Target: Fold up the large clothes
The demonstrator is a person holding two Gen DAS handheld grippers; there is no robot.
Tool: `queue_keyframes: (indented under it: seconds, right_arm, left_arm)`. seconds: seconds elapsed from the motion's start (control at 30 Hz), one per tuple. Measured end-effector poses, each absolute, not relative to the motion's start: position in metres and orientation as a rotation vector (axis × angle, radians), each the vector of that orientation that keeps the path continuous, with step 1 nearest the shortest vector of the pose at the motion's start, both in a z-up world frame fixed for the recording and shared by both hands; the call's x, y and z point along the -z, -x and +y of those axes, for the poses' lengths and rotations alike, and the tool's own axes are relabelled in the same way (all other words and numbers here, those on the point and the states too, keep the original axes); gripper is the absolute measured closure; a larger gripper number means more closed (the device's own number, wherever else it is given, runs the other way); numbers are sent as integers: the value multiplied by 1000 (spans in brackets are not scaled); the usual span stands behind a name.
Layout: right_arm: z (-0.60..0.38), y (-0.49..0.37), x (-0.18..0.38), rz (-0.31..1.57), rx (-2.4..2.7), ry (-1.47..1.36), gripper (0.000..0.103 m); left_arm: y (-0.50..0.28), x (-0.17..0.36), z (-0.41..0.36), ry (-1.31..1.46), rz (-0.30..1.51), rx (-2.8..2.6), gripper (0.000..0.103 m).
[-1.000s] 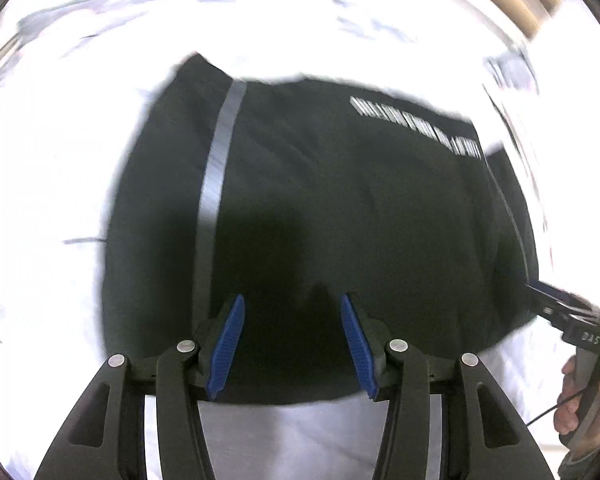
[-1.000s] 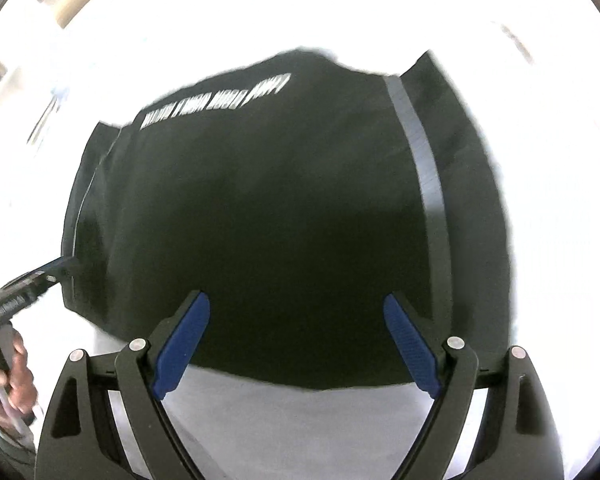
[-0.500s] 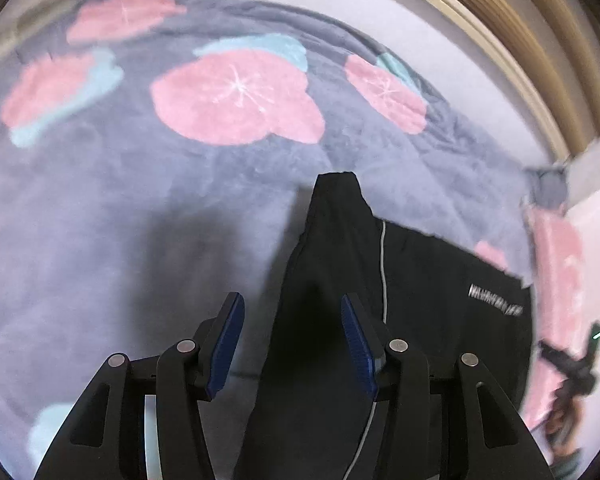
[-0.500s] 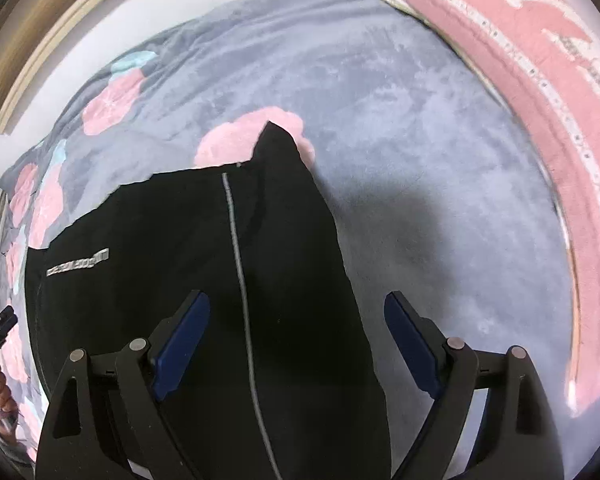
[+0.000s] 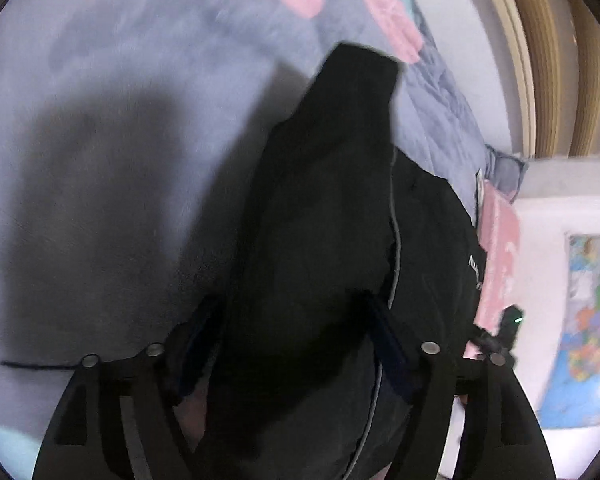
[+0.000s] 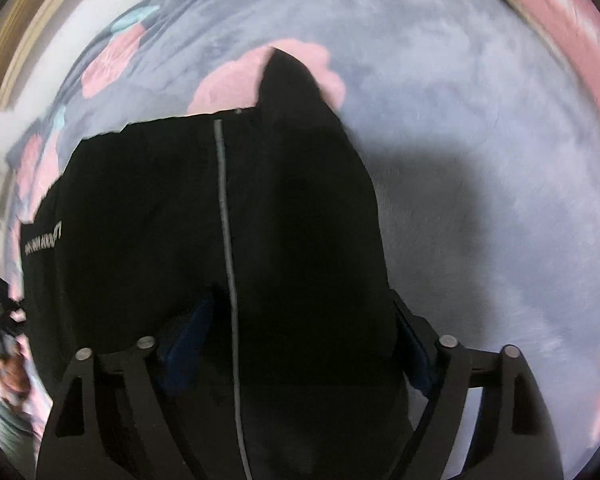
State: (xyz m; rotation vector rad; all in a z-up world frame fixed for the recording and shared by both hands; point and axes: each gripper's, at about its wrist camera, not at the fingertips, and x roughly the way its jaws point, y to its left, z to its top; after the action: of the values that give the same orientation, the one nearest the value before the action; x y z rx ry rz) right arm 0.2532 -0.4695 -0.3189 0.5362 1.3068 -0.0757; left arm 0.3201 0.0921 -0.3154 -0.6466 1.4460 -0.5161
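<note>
A large black fabric garment with a thin grey stripe (image 5: 340, 240) lies spread on a grey fleece blanket with pink flower shapes (image 5: 120, 80), which covers a bed. In the left wrist view the garment fills the centre and lower middle of the frame, one pointed corner reaching toward the upper middle, and its stripe runs down the right half. The left gripper (image 5: 296, 344) sits at the bottom centre with the black cloth between its blue-padded fingers (image 5: 388, 344); the fingers are spreading apart and do not press on the cloth, so the fabric is released. At the right edge of that view a pink quilted cover (image 5: 500, 248) borders the blanket, with a coloured wall map (image 5: 588, 320) beyond it at lower right. In the right wrist view the garment (image 6: 260, 240) occupies the centre and left of the frame, its stripe running straight down the middle and white lettering near the left edge. The right gripper (image 6: 300, 340) stands at the bottom with its fingers (image 6: 188, 336) wide apart, the cloth lying between them ungrasped. The other gripper's black body shows blurred at the far left.
</note>
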Motion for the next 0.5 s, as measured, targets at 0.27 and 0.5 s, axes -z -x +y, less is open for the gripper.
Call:
queue_keyframes:
  seconds: [0.27,0.5]
  right_arm:
    - [-467,-243,340,1362,-92,-649,14]
    - [-460,-235,320,1302,-192,-616,50]
  left_arm:
    - [-311,331,89,764,1497,599,25]
    - [-299,300,71,631,1388,639,52]
